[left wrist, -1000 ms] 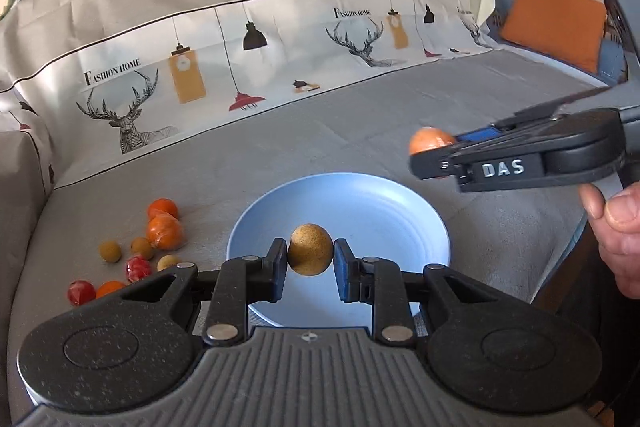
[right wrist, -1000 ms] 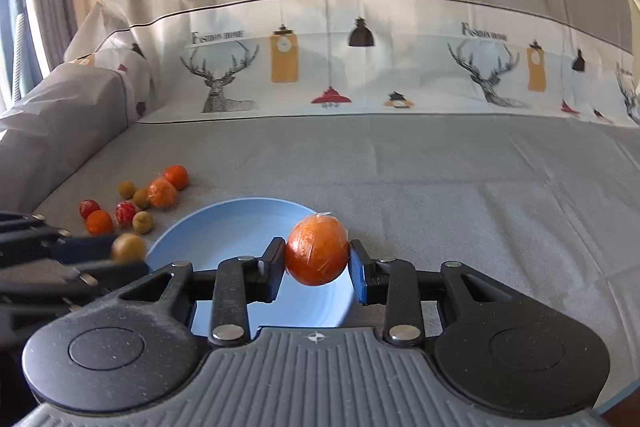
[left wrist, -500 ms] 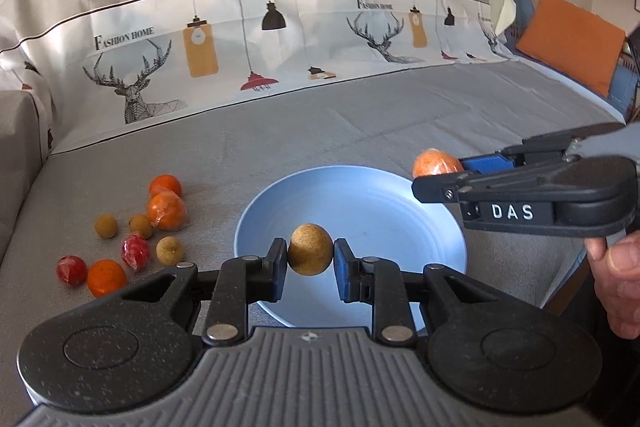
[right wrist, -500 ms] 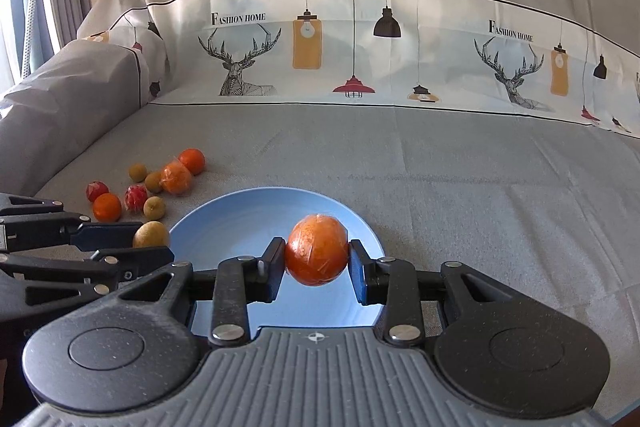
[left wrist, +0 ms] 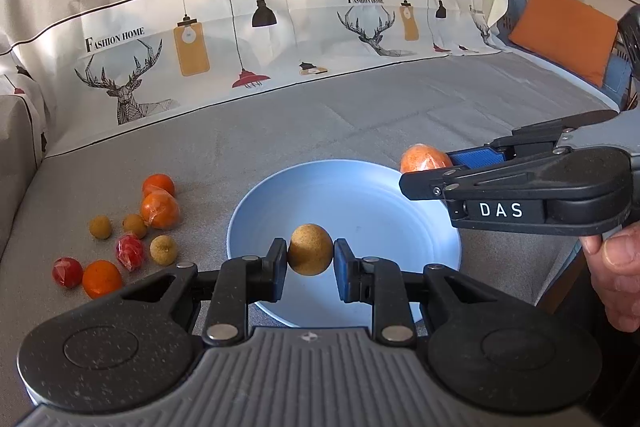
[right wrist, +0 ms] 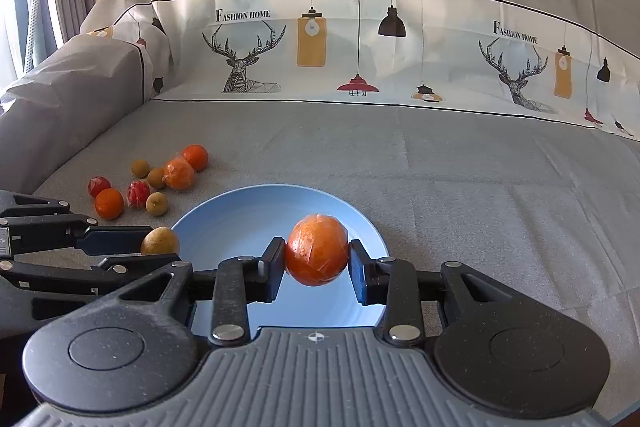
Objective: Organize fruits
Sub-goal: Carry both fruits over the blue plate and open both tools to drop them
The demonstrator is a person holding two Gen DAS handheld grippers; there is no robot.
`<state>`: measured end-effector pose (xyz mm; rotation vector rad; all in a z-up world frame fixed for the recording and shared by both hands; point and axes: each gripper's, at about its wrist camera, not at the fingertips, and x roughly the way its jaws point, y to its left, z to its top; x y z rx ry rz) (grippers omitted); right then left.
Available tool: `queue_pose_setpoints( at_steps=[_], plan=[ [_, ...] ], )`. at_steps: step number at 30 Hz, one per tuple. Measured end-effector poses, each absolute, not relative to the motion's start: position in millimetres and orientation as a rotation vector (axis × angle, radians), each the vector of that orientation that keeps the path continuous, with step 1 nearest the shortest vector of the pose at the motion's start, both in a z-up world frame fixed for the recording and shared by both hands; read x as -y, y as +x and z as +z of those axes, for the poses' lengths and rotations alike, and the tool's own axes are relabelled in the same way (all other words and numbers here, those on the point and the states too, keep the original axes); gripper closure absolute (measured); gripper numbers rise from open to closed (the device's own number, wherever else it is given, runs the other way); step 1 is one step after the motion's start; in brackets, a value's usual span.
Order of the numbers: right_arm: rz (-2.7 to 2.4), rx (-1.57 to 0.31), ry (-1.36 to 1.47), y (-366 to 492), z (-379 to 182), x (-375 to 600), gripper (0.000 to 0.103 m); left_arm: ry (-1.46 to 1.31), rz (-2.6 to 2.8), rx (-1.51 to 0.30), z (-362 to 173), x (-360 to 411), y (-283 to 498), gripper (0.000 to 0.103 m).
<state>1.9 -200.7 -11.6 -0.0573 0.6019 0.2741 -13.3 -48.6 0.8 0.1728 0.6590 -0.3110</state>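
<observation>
A light blue plate [left wrist: 360, 195] lies on the grey sofa seat; it also shows in the right wrist view [right wrist: 248, 215]. My left gripper [left wrist: 310, 259] is shut on a small tan-yellow fruit [left wrist: 310, 254], held above the plate's near part. My right gripper [right wrist: 317, 259] is shut on a plastic-wrapped orange [right wrist: 317, 250], held above the plate's near right part. In the left wrist view the right gripper [left wrist: 424, 169] comes in from the right with the orange [left wrist: 424, 159] over the plate's far right rim. The left gripper [right wrist: 160, 247] with its fruit [right wrist: 159, 241] shows at the plate's left rim.
Several loose fruits lie on the seat left of the plate: oranges [left wrist: 160, 209], small tan ones [left wrist: 163, 250] and red wrapped ones [left wrist: 130, 251]; they also show in the right wrist view [right wrist: 180, 174]. An orange cushion [left wrist: 564, 31] stands at the far right. The printed sofa back [left wrist: 240, 39] rises behind.
Both grippers have moved forward and a little lower over the plate, each still holding its fruit. The plate and the loose fruits look closer.
</observation>
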Motion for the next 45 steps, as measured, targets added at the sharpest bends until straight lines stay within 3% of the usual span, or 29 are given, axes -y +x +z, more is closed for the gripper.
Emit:
queue_pose_setpoints(
  at_steps=[19, 23, 45],
  plan=[
    [0.282, -0.601, -0.074, 0.0, -12.2, 198.9, 0.067, 0.165, -0.330, -0.658, -1.9, 49.1, -14.3, 0.075],
    [0.278, -0.607, -0.078, 0.6, -13.3, 198.2, 0.057, 0.153, -0.326, -0.654, -1.7, 46.4, -14.3, 0.071],
    [0.270, -0.622, -0.102, 1.4, -17.8, 194.3, 0.056, 0.155, -0.311, -0.667, -1.9, 45.0, -15.8, 0.069]
  ],
)
